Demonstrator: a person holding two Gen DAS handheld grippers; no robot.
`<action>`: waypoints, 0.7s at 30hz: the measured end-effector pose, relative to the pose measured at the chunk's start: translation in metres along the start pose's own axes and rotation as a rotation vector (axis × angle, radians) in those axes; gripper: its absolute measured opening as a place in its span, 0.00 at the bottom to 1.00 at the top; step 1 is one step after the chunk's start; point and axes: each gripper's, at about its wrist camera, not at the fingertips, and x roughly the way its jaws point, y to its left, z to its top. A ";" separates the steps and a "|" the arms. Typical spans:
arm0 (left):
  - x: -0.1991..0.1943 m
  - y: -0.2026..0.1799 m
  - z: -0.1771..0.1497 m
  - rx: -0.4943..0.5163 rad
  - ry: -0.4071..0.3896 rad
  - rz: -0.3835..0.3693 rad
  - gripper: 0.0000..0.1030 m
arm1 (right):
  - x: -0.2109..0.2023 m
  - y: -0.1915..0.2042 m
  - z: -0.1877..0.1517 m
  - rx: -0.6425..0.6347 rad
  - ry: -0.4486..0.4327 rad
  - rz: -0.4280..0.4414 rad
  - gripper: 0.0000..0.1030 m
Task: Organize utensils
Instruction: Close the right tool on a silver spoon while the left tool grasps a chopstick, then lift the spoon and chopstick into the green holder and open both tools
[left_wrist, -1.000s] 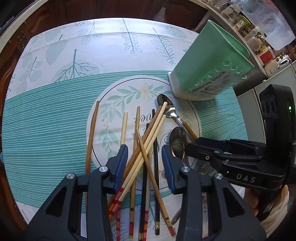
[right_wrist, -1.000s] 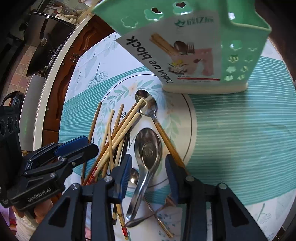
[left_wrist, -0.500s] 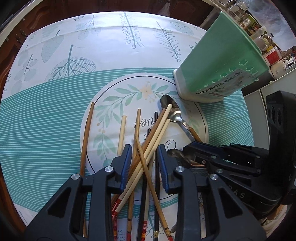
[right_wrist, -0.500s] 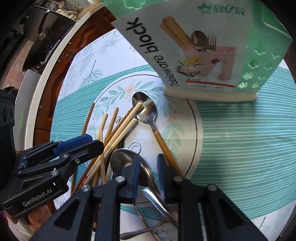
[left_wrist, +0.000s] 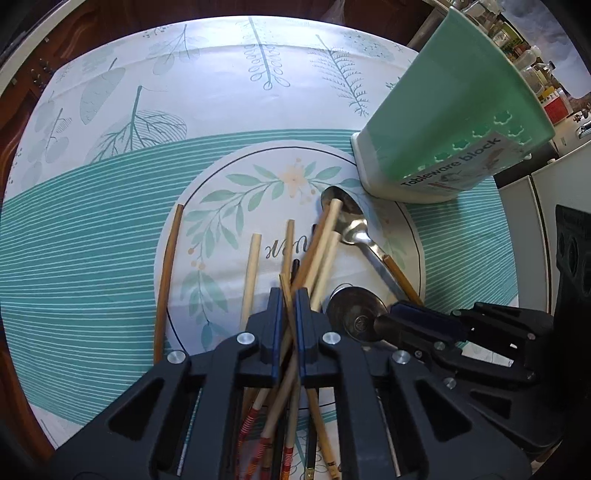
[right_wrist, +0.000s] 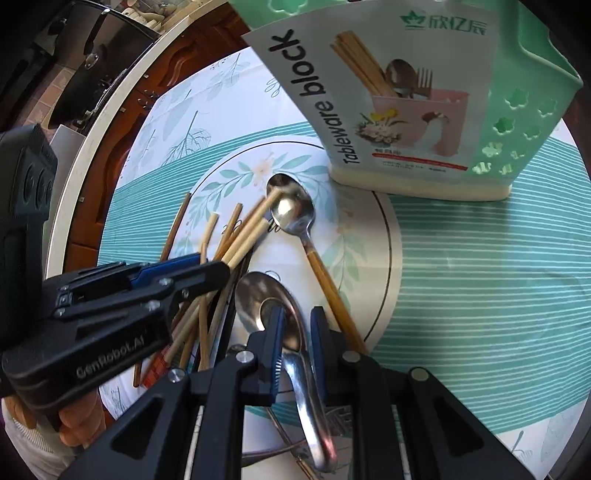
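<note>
Our left claw (left_wrist: 287, 314) pinches a brown chopstick (left_wrist: 291, 325); our right claw (right_wrist: 297, 332) is closed around the big spoon (right_wrist: 275, 306).

Round table (left_wrist: 22, 369) of dark reddish wood, covered by a white-and-teal leaf-print cloth (left_wrist: 110, 229). Beyond it a carved wooden cabinet (right_wrist: 122, 122) under a pale countertop (right_wrist: 110, 107); bright light falls across the cloth

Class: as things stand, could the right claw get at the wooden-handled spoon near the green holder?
Probably not yet: the right claw is shut on a steel ladle-style spoon. The wooden-handled spoon lies uncovered beside it.
</note>
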 end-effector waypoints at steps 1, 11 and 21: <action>-0.001 0.000 -0.001 -0.003 -0.004 0.004 0.03 | 0.000 0.001 -0.001 -0.004 0.001 0.001 0.14; -0.042 0.018 -0.017 -0.039 -0.084 -0.009 0.02 | -0.001 0.009 0.000 -0.042 0.011 0.004 0.14; -0.098 0.023 -0.047 -0.059 -0.161 -0.085 0.02 | 0.006 0.018 0.014 -0.125 0.039 -0.043 0.32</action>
